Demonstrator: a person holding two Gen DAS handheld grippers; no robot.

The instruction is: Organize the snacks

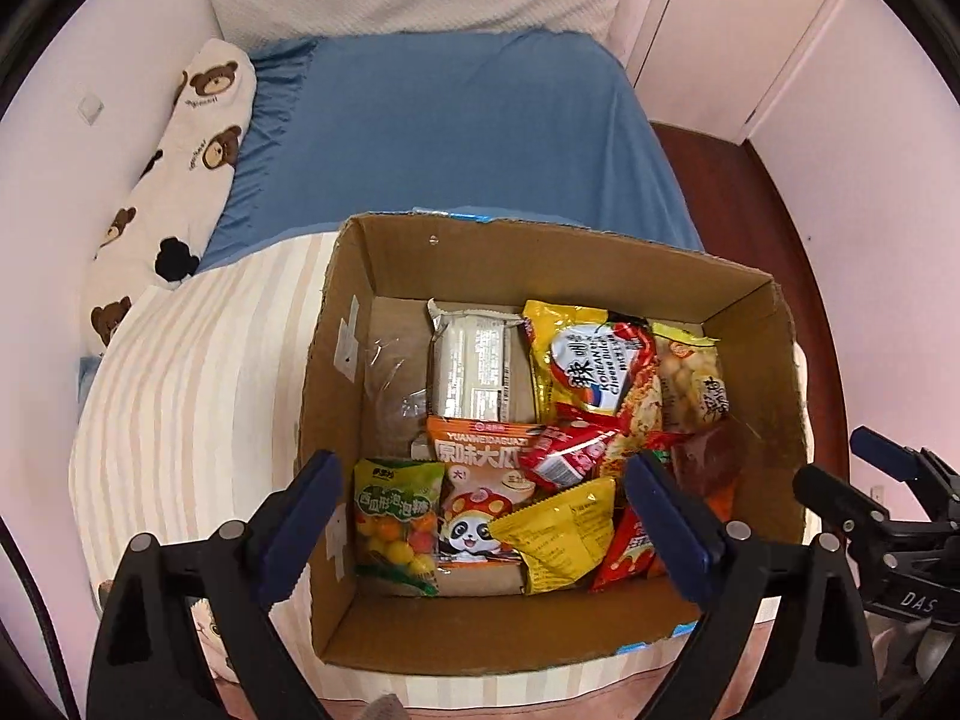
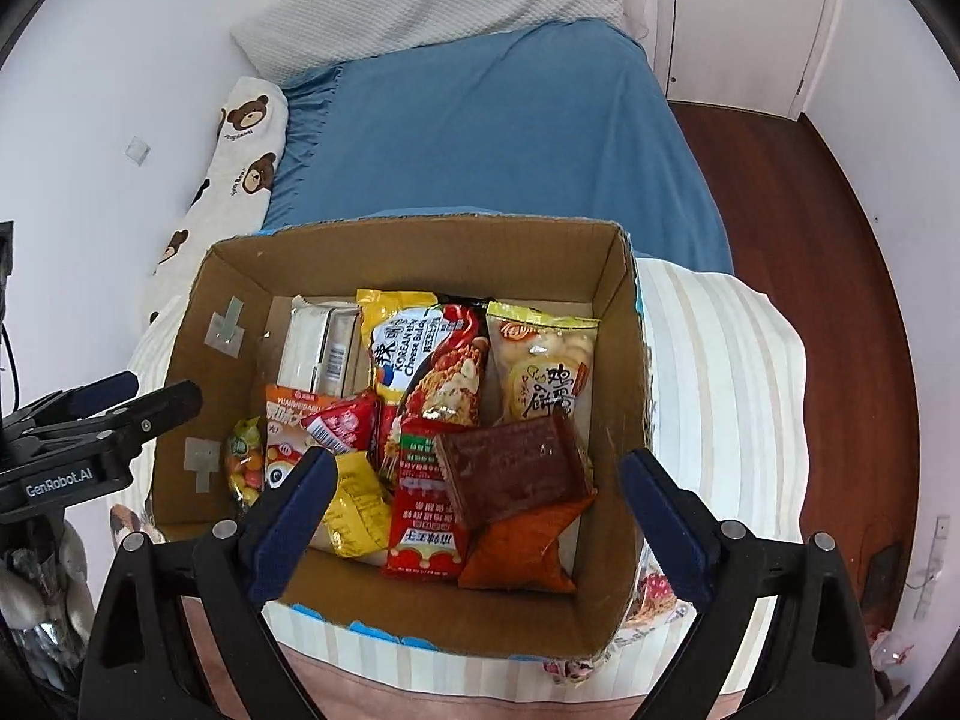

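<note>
Cardboard box [image 1: 756,324] w/ snacks [image 1: 480,498] (loose) below both hand-held grippers [image 1: 480,516]

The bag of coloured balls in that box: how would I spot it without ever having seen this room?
Find the open cardboard box sitting on the striped bedding of the bed. Look in its near left corner, beside the orange panda packet. The candy bag has a green top and a clear window showing round yellow, orange and pink balls, unlike any packet around it.
</note>
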